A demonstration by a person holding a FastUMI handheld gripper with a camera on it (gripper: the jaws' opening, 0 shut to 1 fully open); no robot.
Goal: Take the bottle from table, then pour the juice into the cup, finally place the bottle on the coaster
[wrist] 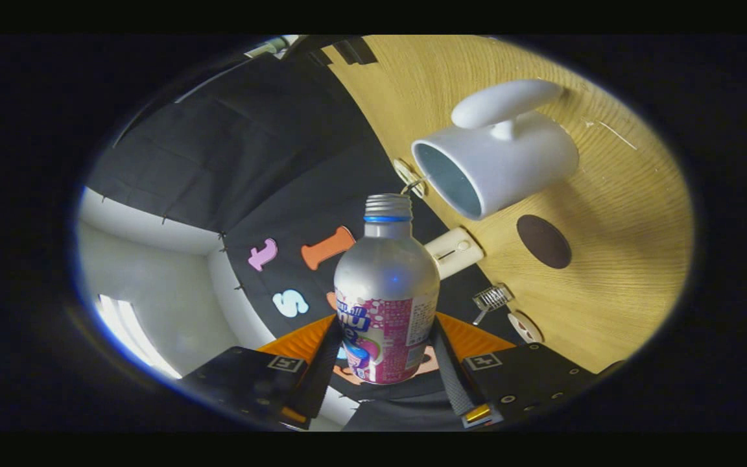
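Silver brushed-metal bottle (386, 285) with threaded bare neck, matt sheen, wrapped low down in a glossy pink printed label. White glazed ceramic mug (500, 159), smooth and shiny; light wood-grain tabletop (620, 214), satin finish. Round dark-brown coaster (544, 241), flat, matt; black cloth wall (244, 149), creased.

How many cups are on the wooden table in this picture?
1. The white cup stands on the wooden table, beyond the mouth of the bottle that the gripper holds between its fingers, near the dark round coaster. Others may be hidden.
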